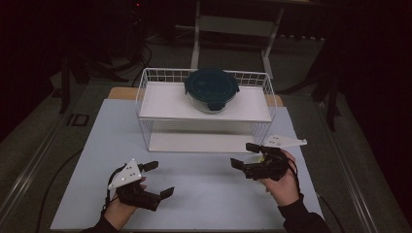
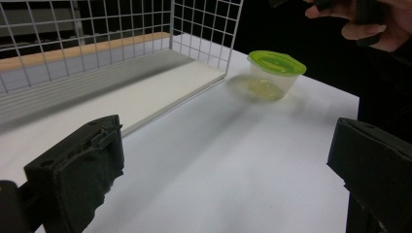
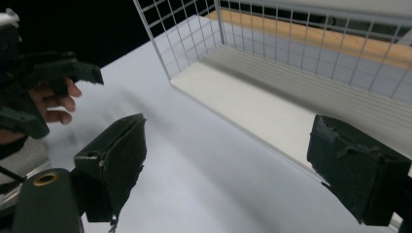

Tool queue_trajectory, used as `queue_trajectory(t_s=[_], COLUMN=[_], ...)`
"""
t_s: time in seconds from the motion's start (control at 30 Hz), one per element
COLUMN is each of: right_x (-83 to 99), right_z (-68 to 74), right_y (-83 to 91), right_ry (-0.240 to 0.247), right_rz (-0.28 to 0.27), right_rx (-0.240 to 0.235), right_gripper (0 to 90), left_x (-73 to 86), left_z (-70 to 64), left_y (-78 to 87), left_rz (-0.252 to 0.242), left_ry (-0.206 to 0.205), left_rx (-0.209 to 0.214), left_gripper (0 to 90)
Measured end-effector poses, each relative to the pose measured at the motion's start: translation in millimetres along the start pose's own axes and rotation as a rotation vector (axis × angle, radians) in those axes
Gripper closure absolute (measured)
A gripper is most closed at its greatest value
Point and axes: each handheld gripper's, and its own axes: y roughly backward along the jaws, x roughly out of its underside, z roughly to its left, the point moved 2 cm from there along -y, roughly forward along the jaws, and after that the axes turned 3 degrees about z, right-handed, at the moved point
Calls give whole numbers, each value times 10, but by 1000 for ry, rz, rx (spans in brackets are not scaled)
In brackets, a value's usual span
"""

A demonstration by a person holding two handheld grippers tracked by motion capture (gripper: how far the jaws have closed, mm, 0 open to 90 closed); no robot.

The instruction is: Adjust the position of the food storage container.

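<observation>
Beside the white wire rack I'm holding both tools, left tool and right tool, apart and empty, judging the small green-lidded clear plastic tub my next grasp.

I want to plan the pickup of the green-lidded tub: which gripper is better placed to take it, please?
Probably the right gripper. The tub sits on the table beside the rack's near right corner, just under the right hand; the left gripper, also open, is farther across the table.
</observation>
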Motion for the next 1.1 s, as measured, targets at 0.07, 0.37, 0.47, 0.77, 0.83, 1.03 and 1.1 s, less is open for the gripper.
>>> queue_trajectory(t_s=[0.07, 0.37, 0.47, 0.77, 0.83, 1.03, 1.1], right_x=[48, 237, 313, 527, 576, 695, 733], right_z=[-33, -192, -264, -478, -527, -628, -665], right_y=[22, 175, 247, 476, 534, 679, 714], right_ry=[-5, -18, -26, -39, -47, -56, -62], right_rz=[-7, -25, -28, -19, -18, -15, -11], right_rx=[2, 33, 59, 156, 181, 252, 264], right_gripper=[138, 148, 153, 290, 353, 462, 520], left_x=[5, 23, 29, 35, 35, 39, 39], left_z=[1, 15, 17, 13, 15, 21, 22], left_y=[-3, -16, -21, -31, -32, -34, -33], left_rz=[-2, 3, 6, 6, 4, 8, 7], left_ry=[1, 6, 6, 7, 9, 9, 8], left_rx=[2, 3, 5, 10, 12, 11, 11], left_gripper=[0, 0, 0, 0, 0, 0, 0])
